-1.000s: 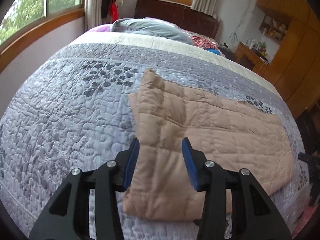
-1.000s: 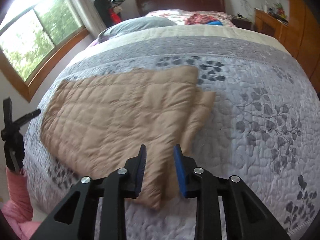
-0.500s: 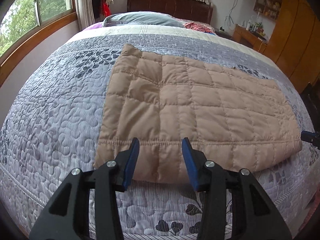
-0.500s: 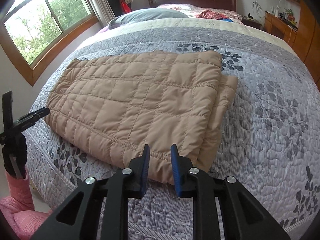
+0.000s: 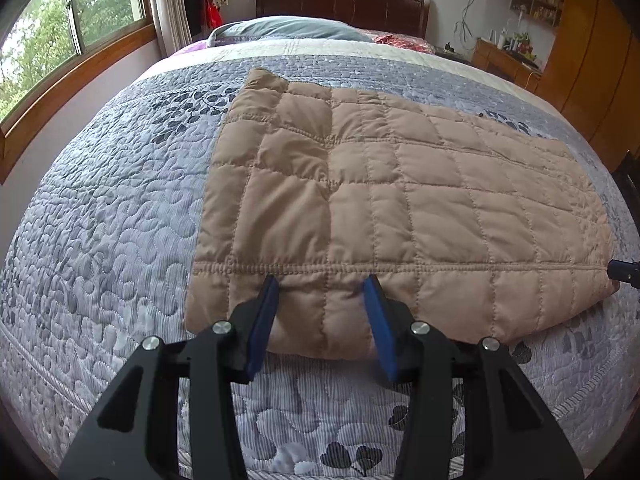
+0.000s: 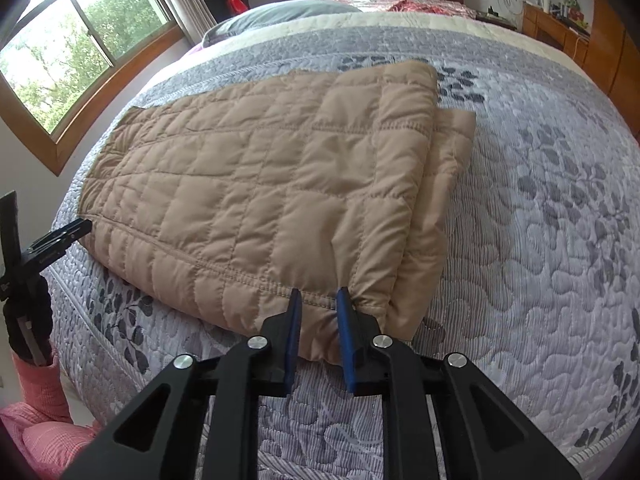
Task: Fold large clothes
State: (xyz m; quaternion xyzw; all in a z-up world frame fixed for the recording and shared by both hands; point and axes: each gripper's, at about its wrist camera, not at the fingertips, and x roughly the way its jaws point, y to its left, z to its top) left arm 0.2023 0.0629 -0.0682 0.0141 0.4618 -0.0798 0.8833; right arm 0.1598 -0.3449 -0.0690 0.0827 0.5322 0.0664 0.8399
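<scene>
One tan quilted garment [image 5: 392, 208], folded flat, lies across the grey patterned bed [image 5: 104, 216] near its front edge. Open quilt on both sides. Left tool [image 5: 322, 292]: jaws spread, straddling the garment's near hem. Right tool [image 6: 318, 300]: jaws closing, near hem bunched between them beside the folded corner.
</scene>
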